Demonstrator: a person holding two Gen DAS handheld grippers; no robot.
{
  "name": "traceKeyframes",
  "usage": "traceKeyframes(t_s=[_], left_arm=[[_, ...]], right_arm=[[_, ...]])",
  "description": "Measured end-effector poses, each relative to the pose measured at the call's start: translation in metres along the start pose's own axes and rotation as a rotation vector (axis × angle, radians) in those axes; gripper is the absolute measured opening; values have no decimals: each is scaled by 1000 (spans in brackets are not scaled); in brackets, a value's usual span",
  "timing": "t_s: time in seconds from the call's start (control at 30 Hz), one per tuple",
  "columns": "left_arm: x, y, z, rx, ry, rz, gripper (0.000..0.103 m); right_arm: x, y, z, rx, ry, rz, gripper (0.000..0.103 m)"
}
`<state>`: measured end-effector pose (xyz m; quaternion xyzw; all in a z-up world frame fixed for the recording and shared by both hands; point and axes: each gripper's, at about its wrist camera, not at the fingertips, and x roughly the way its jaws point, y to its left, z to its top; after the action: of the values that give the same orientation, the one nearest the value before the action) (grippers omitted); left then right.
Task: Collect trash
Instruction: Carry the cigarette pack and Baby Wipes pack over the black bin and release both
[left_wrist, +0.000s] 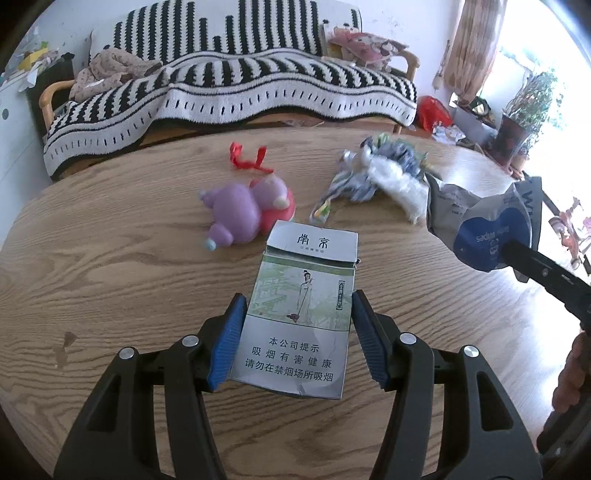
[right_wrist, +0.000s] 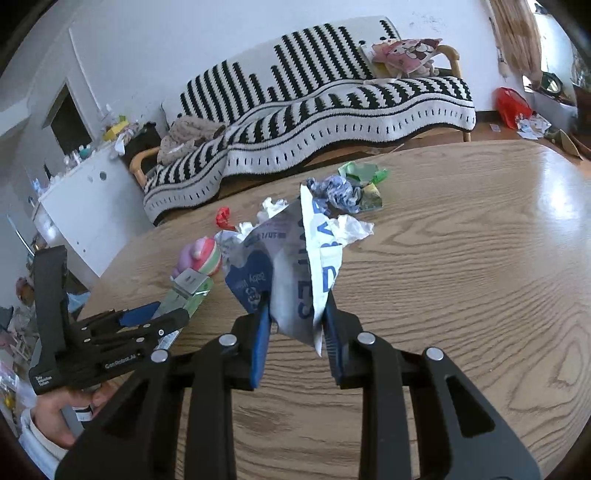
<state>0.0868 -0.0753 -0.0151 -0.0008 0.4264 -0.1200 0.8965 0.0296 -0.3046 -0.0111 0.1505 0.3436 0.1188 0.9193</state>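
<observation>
My left gripper (left_wrist: 297, 317) is shut on a flattened cigarette pack (left_wrist: 303, 306) and holds it over the wooden table (left_wrist: 110, 266). It also shows in the right wrist view (right_wrist: 155, 314), with the pack (right_wrist: 190, 291) between its jaws. My right gripper (right_wrist: 295, 317) is shut on a crumpled blue and white wipes wrapper (right_wrist: 291, 258), held above the table (right_wrist: 461, 295). The wrapper also shows at the right of the left wrist view (left_wrist: 484, 229). More trash lies beyond: crumpled white tissue (left_wrist: 399, 181), a blue and white wrapper (right_wrist: 338, 192), green packaging (right_wrist: 364, 173).
A purple and pink toy (left_wrist: 243, 210) and a red ribbon (left_wrist: 249, 158) lie on the table. A striped sofa (left_wrist: 229, 85) stands behind the table. A red bag (left_wrist: 434, 112) and a potted plant (left_wrist: 524, 114) are on the floor to the right.
</observation>
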Motion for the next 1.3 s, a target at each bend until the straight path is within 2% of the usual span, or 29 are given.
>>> traceKeyframes(t_s=[0.13, 0.2, 0.37, 0.47, 0.53, 0.6, 0.63, 0.7, 0.73, 0.83, 0.93, 1.07, 1.3], left_arm=[[-38, -22, 4, 2, -80, -31, 57], [-53, -42, 1, 4, -94, -69, 57], [-95, -135, -24, 129, -78, -209, 57], [-120, -203, -50, 233, -50, -318, 57], [-128, -235, -68, 286, -24, -362, 57], [-129, -273, -94, 342, 34, -419, 57], [-124, -293, -112, 362, 92, -459, 57], [-113, -319, -140, 399, 172, -480, 57], [-105, -334, -159, 438, 206, -466, 57], [-85, -356, -188, 492, 281, -444, 57], [-74, -368, -200, 521, 316, -419, 57], [-68, -378, -209, 545, 334, -399, 57], [-55, -377, -213, 537, 367, -399, 57]], right_arm=[[-42, 2, 3, 30, -83, -1, 27], [-75, 2, 0, 24, -120, -22, 27], [-173, -24, -24, 27, -184, -129, 27], [-231, -51, -53, 50, -202, -219, 27], [-264, -73, -78, 92, -200, -272, 27], [-293, -98, -111, 155, -181, -320, 27], [-302, -108, -125, 184, -166, -336, 27], [-312, -131, -160, 260, -112, -350, 27], [-313, -140, -175, 289, -87, -365, 27], [-320, -167, -214, 373, -49, -393, 27], [-325, -191, -242, 437, -30, -409, 27], [-326, -209, -258, 471, -12, -408, 27], [-310, -218, -258, 512, 5, -395, 27]])
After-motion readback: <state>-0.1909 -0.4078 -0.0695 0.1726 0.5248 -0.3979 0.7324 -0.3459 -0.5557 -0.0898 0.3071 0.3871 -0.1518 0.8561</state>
